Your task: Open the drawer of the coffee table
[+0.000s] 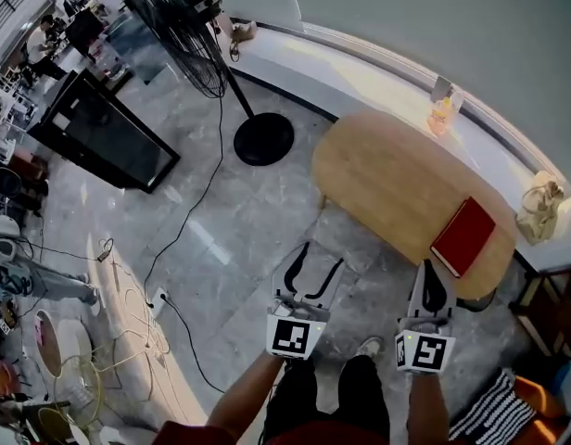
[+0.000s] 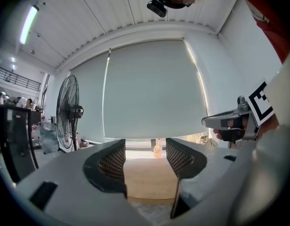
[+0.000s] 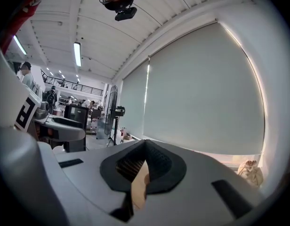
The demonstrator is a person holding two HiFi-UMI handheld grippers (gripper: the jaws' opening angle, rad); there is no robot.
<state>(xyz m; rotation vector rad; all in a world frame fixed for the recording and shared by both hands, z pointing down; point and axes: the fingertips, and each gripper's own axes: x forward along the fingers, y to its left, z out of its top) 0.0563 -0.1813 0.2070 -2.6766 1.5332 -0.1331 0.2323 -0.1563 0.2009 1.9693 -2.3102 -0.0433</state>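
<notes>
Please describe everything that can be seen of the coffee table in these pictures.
The coffee table has an oval top of light, wood-looking material, level and mostly bare. It stands on the grey stone-like floor, close beside the white window ledge. A red book lies flat near its right end, and a small orange bottle stands upright at its far edge. Seen from above, almost nothing beneath the top shows.

grey marble floor (image 1: 258, 235) open along the near side of the oval light-wood counter (image 1: 387, 179). top bare mid-span; flat red book (image 1: 463, 235) at its right end, small orange bottle (image 1: 440, 115) at far edge. black fan's round base (image 1: 263, 139), black cable (image 1: 195, 213) lie left.
</notes>
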